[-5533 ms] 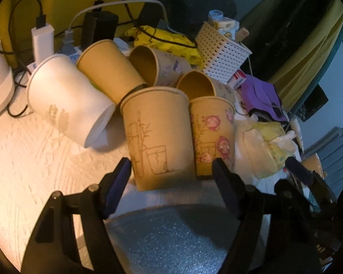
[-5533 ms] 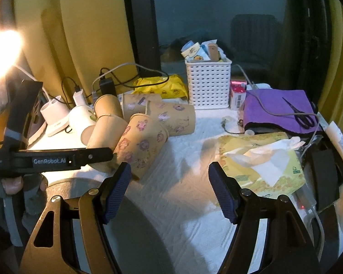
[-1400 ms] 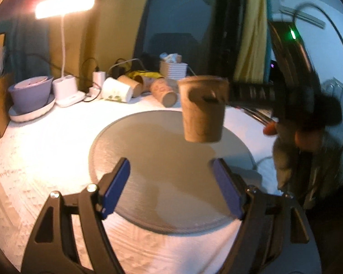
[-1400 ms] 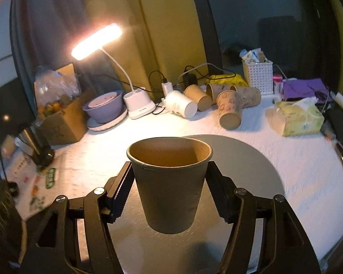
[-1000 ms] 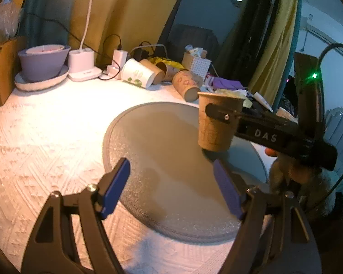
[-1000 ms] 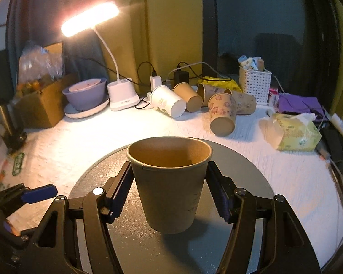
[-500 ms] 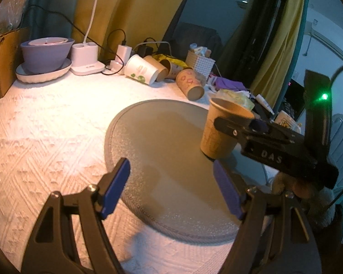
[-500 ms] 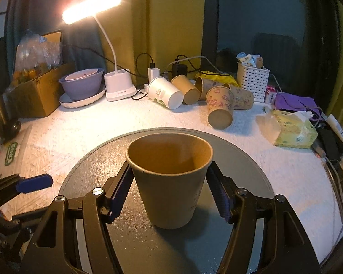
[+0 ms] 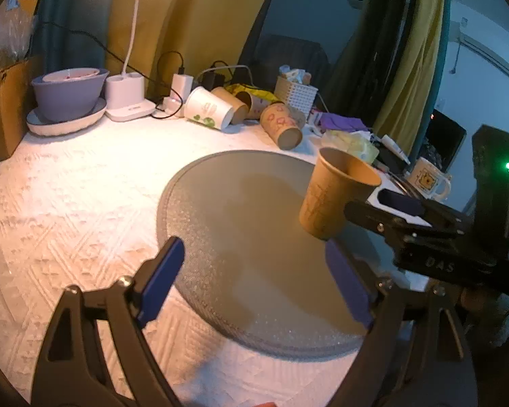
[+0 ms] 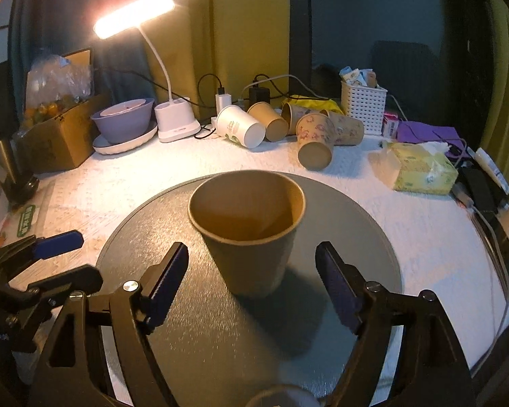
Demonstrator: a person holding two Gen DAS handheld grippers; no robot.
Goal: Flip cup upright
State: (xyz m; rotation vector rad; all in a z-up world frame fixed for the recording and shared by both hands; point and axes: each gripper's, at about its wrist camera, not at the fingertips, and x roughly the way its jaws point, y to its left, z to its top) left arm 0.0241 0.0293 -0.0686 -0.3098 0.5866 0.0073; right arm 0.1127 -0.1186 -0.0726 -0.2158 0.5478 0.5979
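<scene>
on the round grey mat (image 10: 363,224) the paper cup (image 10: 251,234) stands mouth up. a careless pull back could clip its wall and tip this light cup over, and the left hand-held gripper (image 9: 258,281) nearby might nudge it too. the cup sits between the fingers of the right hand-held gripper (image 10: 252,281), touching neither; both hand-held grippers are spread wide and hold nothing.

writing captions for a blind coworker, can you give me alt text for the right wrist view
A brown paper cup stands upright, mouth up, on a round grey mat, between the open fingers of the right gripper, which do not touch it. Behind it on the white tablecloth lie several tipped-over paper cups, beside a lit desk lamp and a tissue box.
</scene>
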